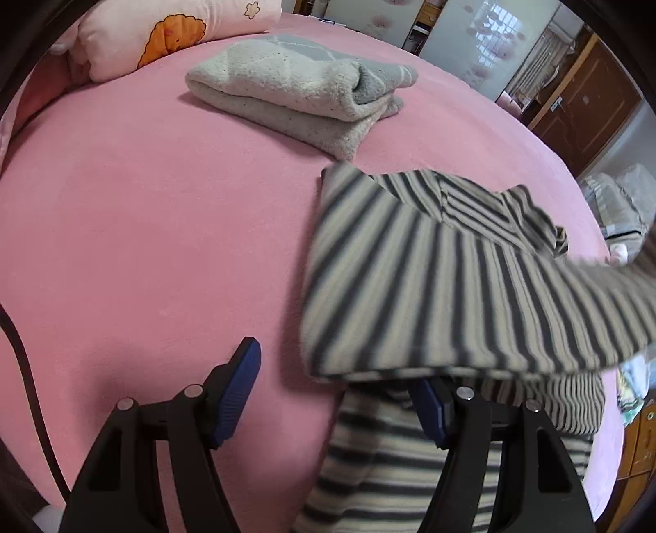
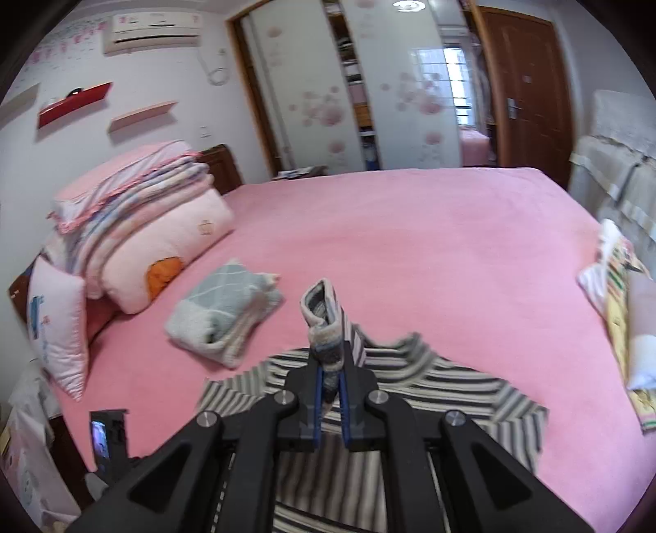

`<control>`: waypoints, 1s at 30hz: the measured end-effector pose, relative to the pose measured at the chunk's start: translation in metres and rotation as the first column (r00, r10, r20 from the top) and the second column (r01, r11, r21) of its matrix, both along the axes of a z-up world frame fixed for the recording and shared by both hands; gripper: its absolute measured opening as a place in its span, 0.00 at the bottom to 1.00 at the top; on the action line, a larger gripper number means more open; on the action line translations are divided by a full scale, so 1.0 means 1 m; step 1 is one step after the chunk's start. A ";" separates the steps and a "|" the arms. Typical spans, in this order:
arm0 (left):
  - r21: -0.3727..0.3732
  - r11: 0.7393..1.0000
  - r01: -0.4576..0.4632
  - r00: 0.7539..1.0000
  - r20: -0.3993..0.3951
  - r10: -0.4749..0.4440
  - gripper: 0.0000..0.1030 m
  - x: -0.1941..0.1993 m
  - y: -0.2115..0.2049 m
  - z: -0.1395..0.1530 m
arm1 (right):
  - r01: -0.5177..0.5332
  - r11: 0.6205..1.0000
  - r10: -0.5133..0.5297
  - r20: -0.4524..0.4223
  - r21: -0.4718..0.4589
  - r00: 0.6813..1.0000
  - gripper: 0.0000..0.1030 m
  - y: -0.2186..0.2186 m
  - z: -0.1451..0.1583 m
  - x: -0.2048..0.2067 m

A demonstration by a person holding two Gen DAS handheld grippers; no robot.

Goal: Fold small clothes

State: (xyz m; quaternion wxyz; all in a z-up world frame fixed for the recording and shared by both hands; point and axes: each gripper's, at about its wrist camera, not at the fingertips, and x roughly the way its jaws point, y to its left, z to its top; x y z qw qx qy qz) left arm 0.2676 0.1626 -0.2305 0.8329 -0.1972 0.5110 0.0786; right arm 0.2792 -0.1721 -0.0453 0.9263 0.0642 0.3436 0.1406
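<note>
The bed (image 2: 410,246) fills most of what I see, covered edge to edge in a pink sheet. Behind it stands a wardrobe (image 2: 369,82) with pale sliding doors printed with pink flowers, one gap showing shelves, and beside that a brown door (image 2: 529,82). An air conditioner (image 2: 151,26) hangs high on the white wall, with a red shelf (image 2: 74,102) and a pale shelf (image 2: 143,115) below it. At the head of the bed a stack of folded quilts (image 2: 135,221) rests on pillows, and a small pillow (image 2: 57,328) leans at the side. A folded grey blanket (image 1: 295,94) lies on the sheet near the quilts. The striped top (image 1: 451,287) lies on the near part of the bed, just beyond my claws, with one part lifted off the sheet. My right claw (image 2: 330,381) is clamped tight on a cuff of that top, which sticks up between the blue pads. My left claw (image 1: 340,393) stands open with nothing between its pads, its right pad tucked under the striped fabric
</note>
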 end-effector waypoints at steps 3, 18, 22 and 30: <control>0.021 1.000 -0.004 1.000 -0.001 0.004 0.66 0.007 -0.006 -0.002 | 0.053 0.999 -0.053 -0.026 -0.014 0.998 0.06 -0.029 -0.012 -0.003; 0.188 0.975 0.119 0.992 0.008 -0.123 0.17 0.007 -0.044 0.001 | 0.163 0.986 -0.153 -0.225 0.026 0.962 0.06 -0.115 -0.102 -0.027; 0.213 0.968 0.132 0.991 -0.009 -0.133 0.17 0.006 -0.040 -0.003 | 0.202 0.976 -0.174 -0.271 0.076 0.947 0.06 -0.132 -0.128 -0.036; 0.190 0.977 0.097 0.995 -0.031 -0.093 0.18 0.002 -0.023 -0.010 | 0.262 0.952 -0.171 -0.432 0.160 0.886 0.07 -0.146 -0.180 -0.065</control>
